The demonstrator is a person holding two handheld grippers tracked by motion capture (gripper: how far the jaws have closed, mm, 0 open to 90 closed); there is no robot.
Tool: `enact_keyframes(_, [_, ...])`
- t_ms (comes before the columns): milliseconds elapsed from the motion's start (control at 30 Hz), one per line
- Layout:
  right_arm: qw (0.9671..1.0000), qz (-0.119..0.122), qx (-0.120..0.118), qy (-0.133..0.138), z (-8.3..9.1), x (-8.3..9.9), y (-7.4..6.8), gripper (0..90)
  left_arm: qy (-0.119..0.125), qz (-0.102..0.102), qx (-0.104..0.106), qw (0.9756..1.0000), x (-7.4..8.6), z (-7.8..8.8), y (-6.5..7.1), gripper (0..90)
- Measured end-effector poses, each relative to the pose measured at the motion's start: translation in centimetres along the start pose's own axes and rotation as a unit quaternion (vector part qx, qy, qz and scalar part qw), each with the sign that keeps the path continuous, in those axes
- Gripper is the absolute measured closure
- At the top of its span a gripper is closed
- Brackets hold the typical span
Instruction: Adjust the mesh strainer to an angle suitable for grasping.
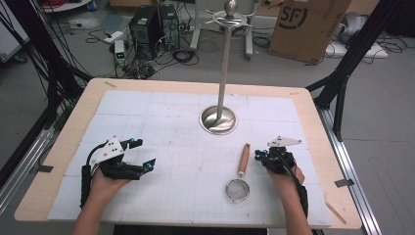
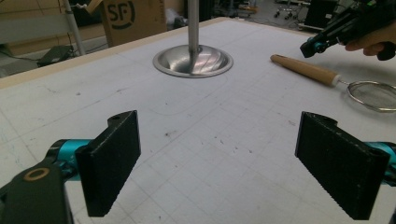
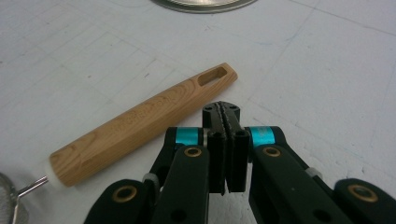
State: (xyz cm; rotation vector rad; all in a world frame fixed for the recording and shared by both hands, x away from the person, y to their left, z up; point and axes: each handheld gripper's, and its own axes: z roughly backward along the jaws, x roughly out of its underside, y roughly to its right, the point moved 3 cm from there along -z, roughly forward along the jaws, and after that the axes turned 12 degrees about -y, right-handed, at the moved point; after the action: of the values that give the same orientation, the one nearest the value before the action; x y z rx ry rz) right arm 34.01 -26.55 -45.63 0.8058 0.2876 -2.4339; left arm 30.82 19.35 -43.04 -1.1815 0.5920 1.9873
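Observation:
A small mesh strainer with a wooden handle lies flat on the white mat, handle pointing away from me. My right gripper hovers just right of the handle, jaws shut with nothing between them. In the right gripper view the handle with its hanging slot lies just left of the closed fingertips. My left gripper rests at the mat's left side, open and empty; its two pads stand wide apart. The strainer also appears in the left gripper view at far right.
A metal stand with a round base and tall pole with hooks on top rises from the mat's middle back. The wooden table borders the mat. Boxes, cables and equipment lie on the floor beyond.

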Motion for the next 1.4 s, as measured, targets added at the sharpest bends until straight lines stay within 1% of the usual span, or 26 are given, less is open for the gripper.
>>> enact_keyframes(200, [0.9999, 0.001, 0.001, -0.013, -0.7, -0.8, -0.1, 89.3, -0.004, -0.001, 0.000, 1.0000, 0.0, -0.1, 0.0, 14.7])
enact_keyframes(233, [0.9999, 0.006, 0.001, -0.014, -0.8, -1.0, 0.0, 89.2, -0.004, -0.001, 0.000, 1.0000, 0.0, -0.1, 0.0, 14.8])
enact_keyframes(300, [0.9997, 0.007, 0.002, -0.022, -1.2, -1.3, -0.2, 89.3, -0.003, 0.000, 0.002, 1.0000, 0.0, -0.1, 0.0, 14.7])
enact_keyframes(400, [0.9997, 0.009, 0.000, -0.023, -1.4, -1.6, -0.4, 89.3, -0.004, 0.001, 0.001, 1.0000, 0.0, 0.0, 0.0, 14.8])
enact_keyframes(433, [0.9995, 0.016, 0.002, -0.027, -1.6, -1.8, -0.6, 89.3, -0.004, 0.000, 0.001, 1.0000, 0.0, 0.0, 0.0, 14.8])
enact_keyframes(500, [0.9992, 0.019, 0.000, -0.034, -1.8, -1.9, -0.8, 89.3, -0.003, 0.001, 0.002, 1.0000, 0.0, 0.0, 0.0, 14.8])
enact_keyframes(733, [0.9988, 0.027, -0.003, -0.041, -2.1, -2.2, -1.2, 89.3, -0.004, 0.002, 0.003, 1.0000, 0.0, -0.1, 0.0, 14.8])
enact_keyframes(867, [0.9980, 0.043, -0.006, -0.045, -2.5, -2.9, -2.0, 89.3, -0.004, 0.002, 0.004, 1.0000, 0.0, -0.1, 0.0, 14.8])
enact_keyframes(900, [0.9978, 0.044, -0.009, -0.048, -2.6, -3.0, -2.3, 89.3, -0.005, 0.002, 0.005, 1.0000, 0.1, -0.1, 0.1, 14.8])
enact_keyframes(933, [0.9975, 0.052, -0.010, -0.048, -2.6, -3.2, -2.5, 89.3, -0.005, 0.002, 0.005, 1.0000, 0.1, -0.1, 0.1, 14.8])
enact_keyframes(1000, [0.9970, 0.058, -0.013, -0.049, -2.7, -3.7, -3.2, 89.3, -0.004, 0.004, 0.005, 1.0000, 0.1, -0.1, 0.1, 14.8])
enact_keyframes(1167, [0.9945, 0.088, -0.018, -0.055, -3.1, -4.5, -4.8, 89.3, -0.004, 0.003, 0.005, 1.0000, 0.1, 0.0, 0.0, 14.8])
enact_keyframes(1267, [0.9935, 0.095, -0.024, -0.056, -3.3, -4.8, -5.5, 89.3, -0.004, 0.003, 0.005, 1.0000, 0.1, 0.0, 0.0, 14.8])
enact_keyframes(1333, [0.9931, 0.100, -0.024, -0.056, -3.3, -4.9, -5.6, 89.3, -0.004, 0.003, 0.005, 1.0000, 0.1, -0.1, 0.0, 14.8])
enact_keyframes(1400, [0.9921, 0.107, -0.032, -0.058, -3.4, -5.1, -6.2, 89.3, -0.004, 0.004, 0.004, 1.0000, 0.1, -0.1, 0.0, 14.8])
